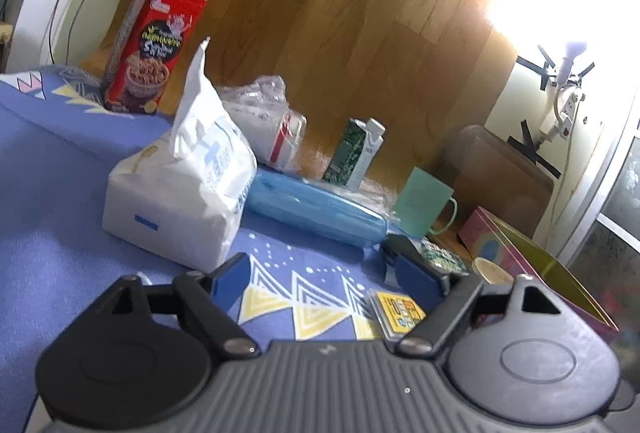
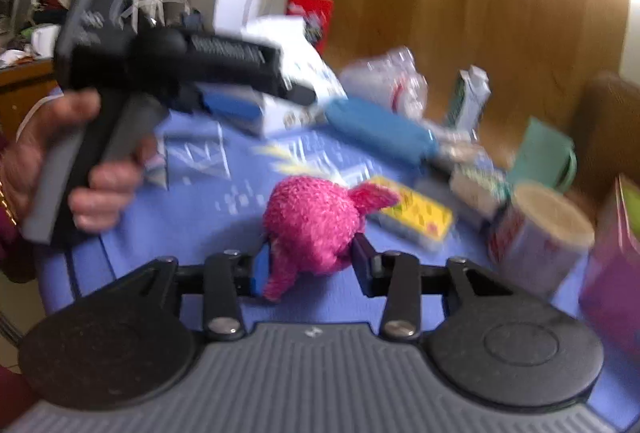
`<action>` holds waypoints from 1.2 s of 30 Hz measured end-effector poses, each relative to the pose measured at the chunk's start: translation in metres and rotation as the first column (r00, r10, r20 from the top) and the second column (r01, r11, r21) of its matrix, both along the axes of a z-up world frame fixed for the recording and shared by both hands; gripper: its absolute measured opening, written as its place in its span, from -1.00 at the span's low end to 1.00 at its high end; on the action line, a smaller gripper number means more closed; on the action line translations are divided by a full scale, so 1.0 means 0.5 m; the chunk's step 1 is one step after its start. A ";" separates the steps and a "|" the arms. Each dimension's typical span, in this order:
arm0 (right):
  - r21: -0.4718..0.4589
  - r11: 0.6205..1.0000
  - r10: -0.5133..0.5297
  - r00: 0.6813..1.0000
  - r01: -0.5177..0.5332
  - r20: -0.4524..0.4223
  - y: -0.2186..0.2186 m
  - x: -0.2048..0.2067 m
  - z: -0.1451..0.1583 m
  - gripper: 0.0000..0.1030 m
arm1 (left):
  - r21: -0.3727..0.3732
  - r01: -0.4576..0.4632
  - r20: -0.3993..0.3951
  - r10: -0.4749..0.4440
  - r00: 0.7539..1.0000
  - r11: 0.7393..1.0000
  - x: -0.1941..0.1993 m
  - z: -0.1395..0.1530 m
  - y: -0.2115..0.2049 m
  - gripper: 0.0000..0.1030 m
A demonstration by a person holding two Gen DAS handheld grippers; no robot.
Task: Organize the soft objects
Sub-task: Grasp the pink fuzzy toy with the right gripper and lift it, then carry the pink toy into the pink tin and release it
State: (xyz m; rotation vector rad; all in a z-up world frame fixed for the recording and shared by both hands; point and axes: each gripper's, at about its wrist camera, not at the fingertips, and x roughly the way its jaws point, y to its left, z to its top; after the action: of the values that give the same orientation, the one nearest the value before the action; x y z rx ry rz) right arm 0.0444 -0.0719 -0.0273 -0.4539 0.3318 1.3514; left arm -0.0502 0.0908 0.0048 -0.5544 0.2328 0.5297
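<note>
My right gripper [image 2: 312,265] is shut on a fuzzy pink soft toy [image 2: 316,221] and holds it just above the blue patterned cloth [image 2: 192,217]. My left gripper [image 1: 324,273] is open and empty, low over the cloth, its left finger right in front of a white tissue pack [image 1: 180,193]. A blue soft roll [image 1: 316,207] lies behind it. In the right wrist view the left gripper [image 2: 256,101] is held in a hand at upper left, by the tissue pack [image 2: 288,73] and the blue roll [image 2: 380,131].
A red snack box [image 1: 154,45], a clear plastic bag [image 1: 268,121], a green carton [image 1: 354,151], a mint mug [image 1: 426,203], a yellow card pack [image 1: 400,313], a paper cup [image 2: 540,237] and a pink box [image 1: 536,269] stand around. A wooden panel is behind.
</note>
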 end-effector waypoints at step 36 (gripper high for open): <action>0.094 0.993 -0.053 0.983 0.071 -0.177 -0.071 0.094 0.013 -0.23 | -0.051 0.410 -0.088 -0.413 0.907 0.911 0.156 0.053 -0.174 0.04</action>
State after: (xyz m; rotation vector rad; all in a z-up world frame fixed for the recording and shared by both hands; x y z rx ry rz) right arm 0.0915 -0.1074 -0.0208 -0.2406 0.4174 1.3431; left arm 0.0277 0.0037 0.0313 -0.4924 0.4407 0.1407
